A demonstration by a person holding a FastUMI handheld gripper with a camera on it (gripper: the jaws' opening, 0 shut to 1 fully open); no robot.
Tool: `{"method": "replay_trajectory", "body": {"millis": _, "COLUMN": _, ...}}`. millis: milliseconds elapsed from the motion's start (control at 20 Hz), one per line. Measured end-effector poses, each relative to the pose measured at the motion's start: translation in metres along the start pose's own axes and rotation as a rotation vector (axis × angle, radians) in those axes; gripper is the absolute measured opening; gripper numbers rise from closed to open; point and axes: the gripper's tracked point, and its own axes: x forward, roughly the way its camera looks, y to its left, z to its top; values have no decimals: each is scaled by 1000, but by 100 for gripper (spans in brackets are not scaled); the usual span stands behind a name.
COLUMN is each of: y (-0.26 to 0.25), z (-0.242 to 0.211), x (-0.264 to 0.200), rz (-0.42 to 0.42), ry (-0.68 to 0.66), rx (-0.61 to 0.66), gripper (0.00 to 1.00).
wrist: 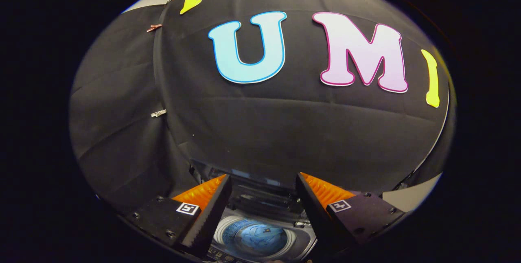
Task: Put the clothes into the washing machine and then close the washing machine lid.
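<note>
One fisheye camera rides on the hand-held claw [263, 198] and looks forward along its two fingers [211, 210], which rise from the bottom of the view, spread well apart with nothing held between them. It sits above the washing machine [260, 234] and faces mostly level toward the booth's black cloth wall [285, 132], which takes up nearly all the view and stands fairly near. Between and below the fingers the camera catches the machine's open top, with the round drum mouth [254, 236] seen from above and close by. The wide lens bows the wall's seams outward
</note>
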Motion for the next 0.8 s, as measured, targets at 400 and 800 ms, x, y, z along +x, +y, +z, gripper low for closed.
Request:
{"method": "replay_trajectory", "body": {"millis": 400, "y": -32, "z": -12, "x": 41, "rz": -37, "ry": 23, "rx": 61, "gripper": 99}}
{"method": "replay_trajectory", "body": {"millis": 800, "y": -38, "z": -27, "x": 46, "rz": -46, "ry": 76, "rx": 69, "gripper": 99}}
